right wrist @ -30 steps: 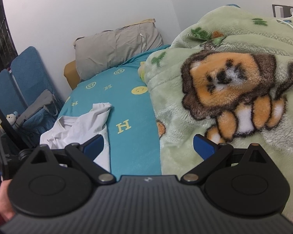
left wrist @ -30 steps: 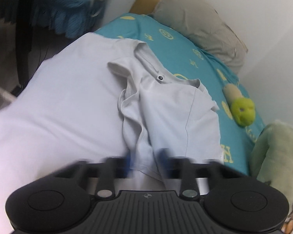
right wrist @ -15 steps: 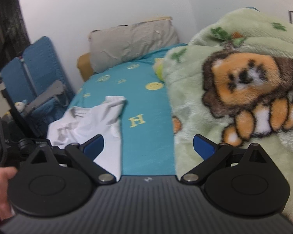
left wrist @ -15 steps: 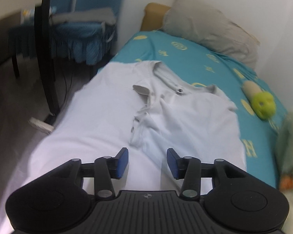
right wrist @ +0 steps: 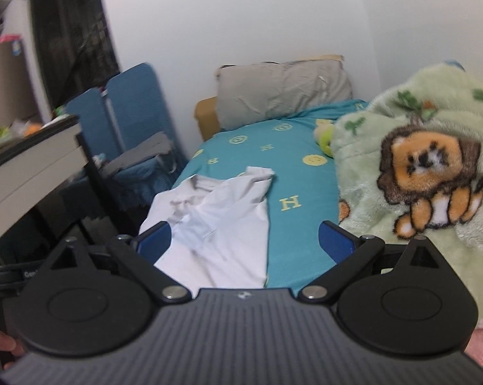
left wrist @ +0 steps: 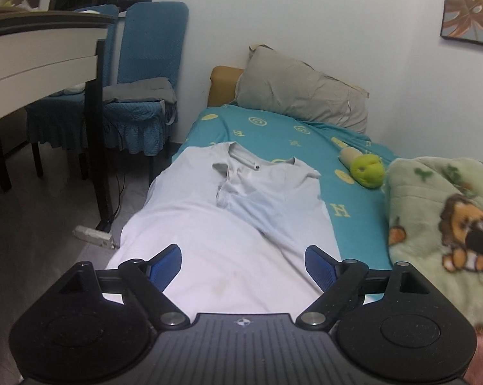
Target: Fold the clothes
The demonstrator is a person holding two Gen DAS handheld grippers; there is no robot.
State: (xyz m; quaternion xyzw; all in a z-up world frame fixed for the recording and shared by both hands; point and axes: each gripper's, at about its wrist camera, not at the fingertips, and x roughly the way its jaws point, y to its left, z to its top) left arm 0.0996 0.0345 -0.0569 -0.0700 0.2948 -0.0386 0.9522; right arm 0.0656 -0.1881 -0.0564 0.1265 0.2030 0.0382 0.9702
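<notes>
A white short-sleeved shirt [left wrist: 228, 224] lies spread along the left side of the teal bed sheet [left wrist: 273, 128], collar toward the pillow, with its right side folded over the middle. It also shows in the right wrist view [right wrist: 222, 224]. My left gripper [left wrist: 243, 266] is open and empty, held above the shirt's lower part. My right gripper [right wrist: 244, 240] is open and empty, raised over the bed's near end above the shirt's right edge.
A grey pillow [left wrist: 299, 96] lies at the head of the bed. A green plush toy [left wrist: 366, 170] and a green lion blanket [right wrist: 427, 166] fill the right side. Blue chairs [left wrist: 138, 96] and a desk [left wrist: 32, 48] stand left of the bed.
My left gripper has opened wide, let go of the shirt and drawn back and up from it. The right gripper has stayed open and swung left toward the shirt.
</notes>
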